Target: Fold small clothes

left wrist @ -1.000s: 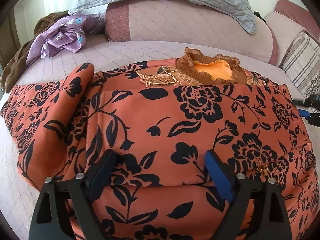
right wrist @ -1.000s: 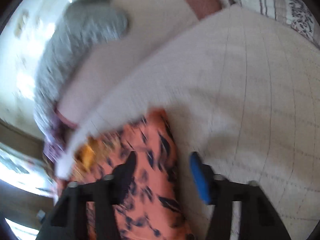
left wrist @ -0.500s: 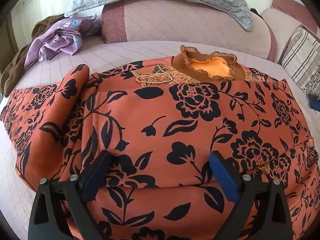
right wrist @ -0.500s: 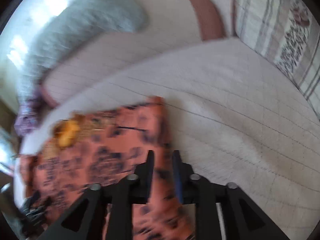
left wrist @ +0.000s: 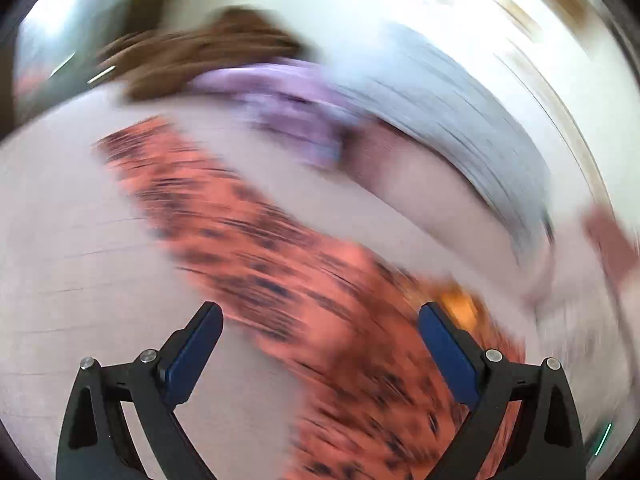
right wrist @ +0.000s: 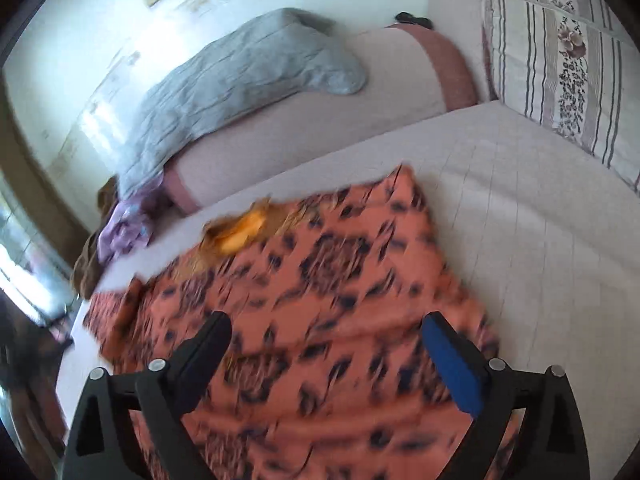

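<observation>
An orange garment with black flowers lies flat on the pale quilted bed, its brown and yellow collar toward the far side. My right gripper is open and empty above the garment's near part. In the blurred left wrist view the same garment runs as a strip from the far left to the near right. My left gripper is open and empty above its left sleeve area.
A grey quilt lies over a pink bolster at the back. A purple cloth and a brown cloth lie at the far left. A striped pillow stands at the right.
My left gripper has swung fast to the left, off the garment's middle, and its view is blurred. My right gripper has opened from shut and drawn back above the garment.
</observation>
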`<state>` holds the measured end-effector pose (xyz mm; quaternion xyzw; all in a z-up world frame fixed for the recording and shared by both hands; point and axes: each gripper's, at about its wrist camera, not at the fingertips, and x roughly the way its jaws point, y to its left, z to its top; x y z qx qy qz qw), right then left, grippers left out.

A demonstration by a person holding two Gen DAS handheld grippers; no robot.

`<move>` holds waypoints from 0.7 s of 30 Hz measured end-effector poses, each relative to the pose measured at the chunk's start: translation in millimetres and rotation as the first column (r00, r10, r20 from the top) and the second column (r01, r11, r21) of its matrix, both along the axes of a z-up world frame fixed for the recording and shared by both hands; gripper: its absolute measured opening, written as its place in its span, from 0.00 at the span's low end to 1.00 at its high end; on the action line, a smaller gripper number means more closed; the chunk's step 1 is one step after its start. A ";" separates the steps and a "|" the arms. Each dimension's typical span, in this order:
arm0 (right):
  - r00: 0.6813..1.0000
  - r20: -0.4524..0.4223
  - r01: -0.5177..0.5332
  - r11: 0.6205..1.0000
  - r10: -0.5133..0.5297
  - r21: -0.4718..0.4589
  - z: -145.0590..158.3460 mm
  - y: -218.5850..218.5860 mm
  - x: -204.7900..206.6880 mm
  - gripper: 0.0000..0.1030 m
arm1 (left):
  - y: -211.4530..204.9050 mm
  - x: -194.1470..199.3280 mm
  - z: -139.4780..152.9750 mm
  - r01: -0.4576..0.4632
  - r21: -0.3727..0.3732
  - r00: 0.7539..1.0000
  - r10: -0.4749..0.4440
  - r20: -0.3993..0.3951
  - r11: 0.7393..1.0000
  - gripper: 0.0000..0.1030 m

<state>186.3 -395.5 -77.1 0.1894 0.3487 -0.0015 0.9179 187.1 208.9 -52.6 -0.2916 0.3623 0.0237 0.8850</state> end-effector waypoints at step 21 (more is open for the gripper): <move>0.990 -0.138 -0.054 0.988 0.033 -0.148 -70.7 31.3 -7.4 1.00 | 168.2 138.9 -72.6 -0.296 0.091 0.924 0.310 -0.223 0.951 0.07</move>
